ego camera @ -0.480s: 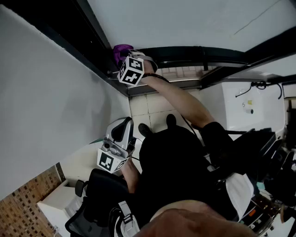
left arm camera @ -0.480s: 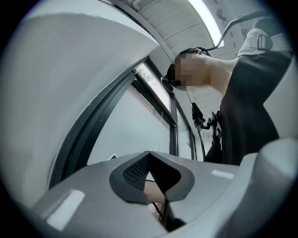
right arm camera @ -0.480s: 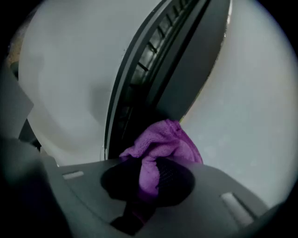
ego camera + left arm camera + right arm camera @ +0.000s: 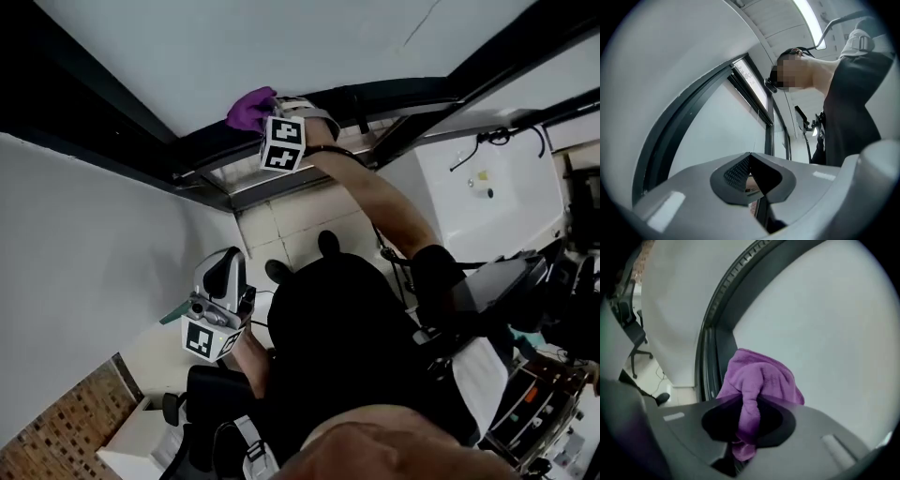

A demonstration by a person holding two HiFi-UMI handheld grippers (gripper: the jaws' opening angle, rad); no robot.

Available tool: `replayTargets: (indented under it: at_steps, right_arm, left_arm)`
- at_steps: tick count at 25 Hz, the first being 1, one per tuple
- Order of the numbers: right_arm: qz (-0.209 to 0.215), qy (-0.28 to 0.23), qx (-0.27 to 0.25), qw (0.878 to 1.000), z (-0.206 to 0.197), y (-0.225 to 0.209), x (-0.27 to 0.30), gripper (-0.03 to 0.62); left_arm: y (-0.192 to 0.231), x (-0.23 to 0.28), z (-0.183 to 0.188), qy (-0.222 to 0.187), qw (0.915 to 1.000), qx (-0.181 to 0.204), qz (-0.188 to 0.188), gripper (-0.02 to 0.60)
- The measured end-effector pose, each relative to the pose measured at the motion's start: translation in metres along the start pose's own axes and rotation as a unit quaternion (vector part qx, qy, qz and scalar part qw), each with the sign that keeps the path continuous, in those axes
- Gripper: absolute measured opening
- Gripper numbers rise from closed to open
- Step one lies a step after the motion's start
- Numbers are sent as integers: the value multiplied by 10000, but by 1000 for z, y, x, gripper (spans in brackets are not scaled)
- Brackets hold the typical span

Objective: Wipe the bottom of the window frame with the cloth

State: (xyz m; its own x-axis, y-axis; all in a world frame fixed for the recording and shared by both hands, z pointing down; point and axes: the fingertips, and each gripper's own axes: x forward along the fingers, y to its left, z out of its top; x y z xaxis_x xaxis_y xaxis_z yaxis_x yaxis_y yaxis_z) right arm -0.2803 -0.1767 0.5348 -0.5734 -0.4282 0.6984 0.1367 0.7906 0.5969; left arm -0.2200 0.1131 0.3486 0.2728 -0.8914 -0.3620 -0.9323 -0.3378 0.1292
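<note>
A purple cloth (image 4: 249, 109) is bunched against the dark window frame (image 4: 375, 97), where its bottom rail meets the pale glass (image 4: 281, 37). The right hand-held gripper (image 4: 747, 420) is clenched on a fold of the cloth, with the arm stretched out to the rail. Compared with half a second ago, the cloth seems to sit slightly farther along the rail. The head camera has also swung, so the shift is hard to judge. This suggests a wiping stroke is under way. The left hand-held gripper (image 4: 217, 314) hangs low beside the body, jaws closed on nothing.
</note>
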Motion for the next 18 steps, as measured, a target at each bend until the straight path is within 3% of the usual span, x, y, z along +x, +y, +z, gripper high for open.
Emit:
replayTargets:
  at_steps: [4, 8, 9, 11, 13, 15, 18]
  right_arm:
    - [-286, 1230, -561, 9904, -89, -31, -15, 61]
    - [-295, 1773, -1045, 9782, -100, -34, -32, 64]
    - [-297, 1490, -924, 9841, -82, -31, -40, 66]
    - [12, 202, -348, 9992, -6, -13, -53, 66]
    - [563, -1036, 171, 9929, 80, 10, -50, 66]
    - [714, -1419, 224, 9870, 140, 27, -21, 66]
    - [830, -1313, 55, 9878, 179, 50, 32, 65]
  left_arm:
    - [-14, 15, -9, 9, 9998, -111, -175, 0]
    - [-27, 20, -9, -7, 9997, -84, -234, 0]
    - [-25, 16, -9, 0, 9997, -105, -199, 0]
    - [-16, 5, -8, -26, 9999, -134, -33, 0]
    - [-10, -6, -4, -72, 9998, -131, 151, 0]
    - [-8, -15, 3, -114, 9997, -69, 225, 0]
    - [-5, -25, 12, -106, 9996, 39, 265, 0]
